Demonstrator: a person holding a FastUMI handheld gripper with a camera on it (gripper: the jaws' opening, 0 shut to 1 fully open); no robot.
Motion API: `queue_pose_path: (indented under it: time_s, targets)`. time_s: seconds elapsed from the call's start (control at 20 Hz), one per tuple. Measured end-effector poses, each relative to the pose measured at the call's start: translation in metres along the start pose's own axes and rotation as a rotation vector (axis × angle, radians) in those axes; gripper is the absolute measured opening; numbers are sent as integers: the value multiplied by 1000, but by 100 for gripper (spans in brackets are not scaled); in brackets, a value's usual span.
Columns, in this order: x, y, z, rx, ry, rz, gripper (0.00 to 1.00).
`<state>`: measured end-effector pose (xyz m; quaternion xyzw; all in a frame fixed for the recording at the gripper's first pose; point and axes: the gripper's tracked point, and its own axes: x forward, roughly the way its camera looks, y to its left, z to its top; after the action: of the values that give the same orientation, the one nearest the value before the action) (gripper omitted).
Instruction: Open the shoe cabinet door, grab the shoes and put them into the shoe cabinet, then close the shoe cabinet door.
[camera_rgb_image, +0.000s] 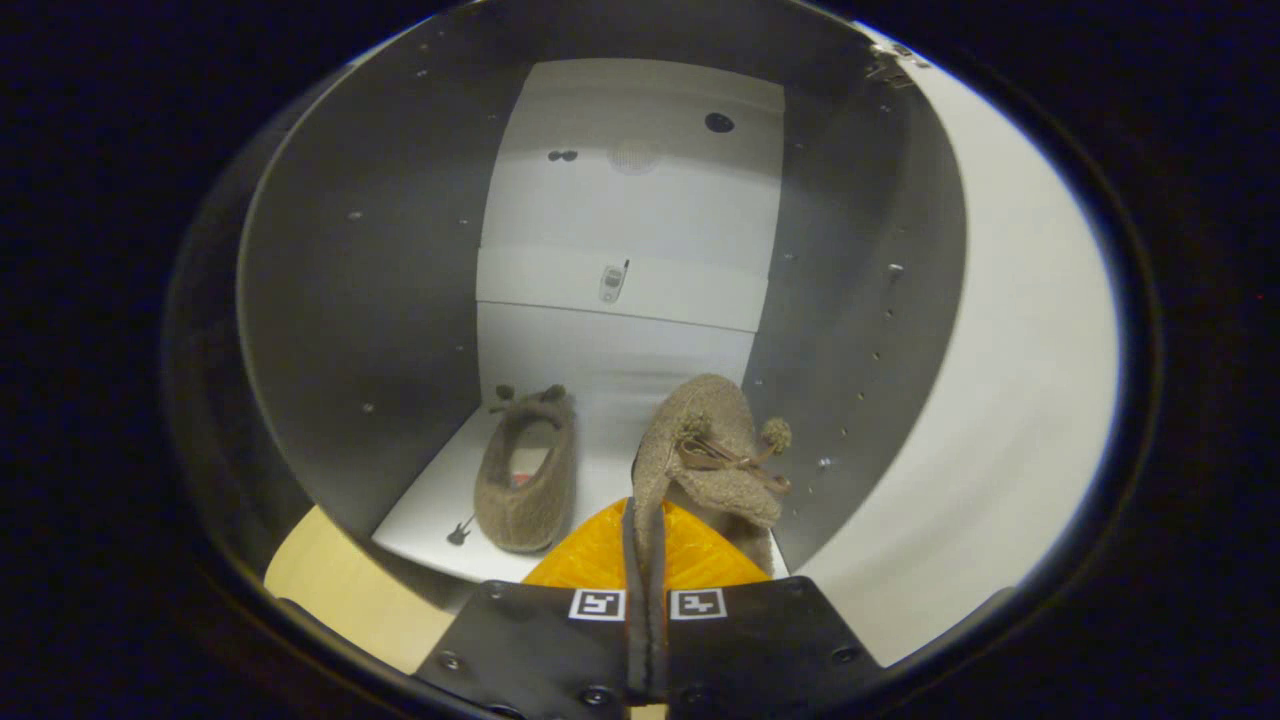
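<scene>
Gripper view: gripper (648, 525) pinches shoe (705, 450) inside cabinet (360, 300)

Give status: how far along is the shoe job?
Done: cabinet is open, one shoe lies on its floor. In hand: the claw is shut on the second shoe, held inside the opening beside the first. Left: release it, back out, close the door.

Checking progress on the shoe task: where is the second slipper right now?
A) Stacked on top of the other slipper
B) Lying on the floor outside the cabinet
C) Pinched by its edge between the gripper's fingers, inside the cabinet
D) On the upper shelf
C: the gripper is shut on the held slipper's edge, beside the other slipper resting on the cabinet floor.
</scene>
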<state>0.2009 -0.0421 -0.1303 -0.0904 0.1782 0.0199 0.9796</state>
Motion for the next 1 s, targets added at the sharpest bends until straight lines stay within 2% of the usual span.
queue_pose_path:
  time_s: [0.15,0.4,0.7,1.0]
  targets:
    - [58,-4,-2,4,49,10,2]
    - [106,-2,-16,3,117,45,2]
    - [123,17,-28,-7,154,98,2]
    - [127,17,-25,14,145,67,9]
